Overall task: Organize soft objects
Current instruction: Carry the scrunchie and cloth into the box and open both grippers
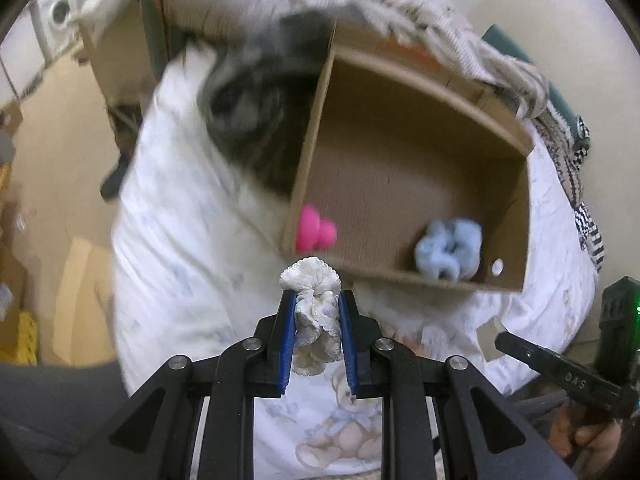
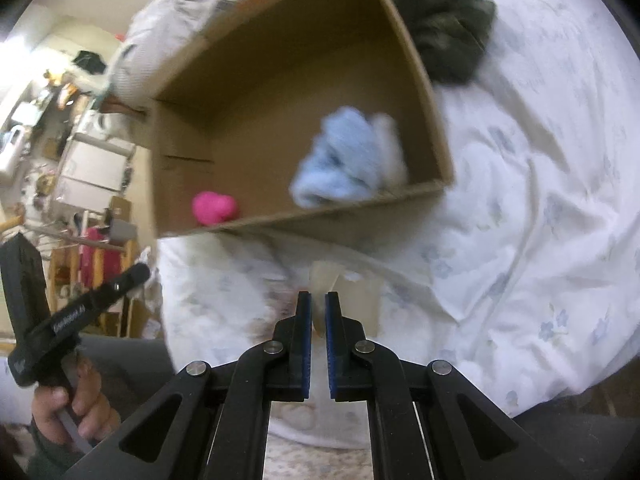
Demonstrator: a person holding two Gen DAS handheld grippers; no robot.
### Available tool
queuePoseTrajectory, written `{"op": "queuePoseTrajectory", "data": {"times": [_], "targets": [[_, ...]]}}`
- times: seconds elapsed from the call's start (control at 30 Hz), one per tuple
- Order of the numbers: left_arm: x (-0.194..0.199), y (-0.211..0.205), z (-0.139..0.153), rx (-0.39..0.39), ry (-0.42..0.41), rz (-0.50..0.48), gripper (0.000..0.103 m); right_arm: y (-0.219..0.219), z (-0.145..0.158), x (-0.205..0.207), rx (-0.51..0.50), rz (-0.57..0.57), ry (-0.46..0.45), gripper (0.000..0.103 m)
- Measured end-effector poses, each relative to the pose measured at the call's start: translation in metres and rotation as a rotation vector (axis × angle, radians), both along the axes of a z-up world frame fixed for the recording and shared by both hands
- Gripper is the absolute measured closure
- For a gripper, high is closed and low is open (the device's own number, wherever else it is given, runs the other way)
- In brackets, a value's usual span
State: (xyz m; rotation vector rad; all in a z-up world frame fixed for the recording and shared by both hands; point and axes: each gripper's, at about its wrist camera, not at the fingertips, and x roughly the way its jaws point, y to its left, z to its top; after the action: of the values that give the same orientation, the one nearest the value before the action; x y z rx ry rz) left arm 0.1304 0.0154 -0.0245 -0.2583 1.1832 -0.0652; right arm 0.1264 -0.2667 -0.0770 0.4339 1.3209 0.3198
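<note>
My left gripper [image 1: 315, 298] is shut on a white lacy cloth bundle [image 1: 316, 320], held just in front of the near wall of an open cardboard box [image 1: 400, 276]. In the box lie a pink soft toy [image 1: 316, 232] and a light blue fluffy cloth [image 1: 448, 248]. In the right wrist view the box [image 2: 304, 216] holds the same pink toy [image 2: 214, 208] and blue cloth [image 2: 340, 164]. My right gripper [image 2: 318, 300] is nearly shut and empty, low over the white bed sheet [image 2: 520, 220], short of the box.
A dark grey fluffy garment [image 1: 256, 96] lies on the sheet beside the box, also in the right wrist view [image 2: 444, 28]. A knitted fringed blanket [image 1: 420, 12] lies behind the box. The floor left of the bed holds cardboard and clutter [image 1: 80, 280].
</note>
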Motion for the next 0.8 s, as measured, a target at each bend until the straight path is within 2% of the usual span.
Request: {"op": "queuePoseTrajectory", "data": {"times": [0.27, 0.43, 0.57, 0.7, 0.8], "targets": [[0.025, -0.010, 0.035, 0.021, -0.069, -0.044, 0.084, 0.015, 0.057, 0.017, 0.046, 0.041, -0.135, 0.095], [0.043, -0.028, 0.040, 0.049, -0.108, -0.083, 0.084, 0.022, 0.070, 0.038, 0.052, 0.033, -0.215, 0.095], [0.067, -0.042, 0.032, 0.074, -0.125, -0.113, 0.084, 0.018, 0.058, 0.053, 0.045, -0.014, -0.259, 0.095], [0.083, -0.053, 0.013, 0.106, -0.138, -0.142, 0.084, 0.008, 0.030, 0.065, 0.071, -0.071, -0.226, 0.095], [0.091, -0.060, -0.006, 0.094, -0.092, -0.166, 0.084, 0.006, 0.015, 0.071, 0.049, -0.083, -0.205, 0.095]]}}
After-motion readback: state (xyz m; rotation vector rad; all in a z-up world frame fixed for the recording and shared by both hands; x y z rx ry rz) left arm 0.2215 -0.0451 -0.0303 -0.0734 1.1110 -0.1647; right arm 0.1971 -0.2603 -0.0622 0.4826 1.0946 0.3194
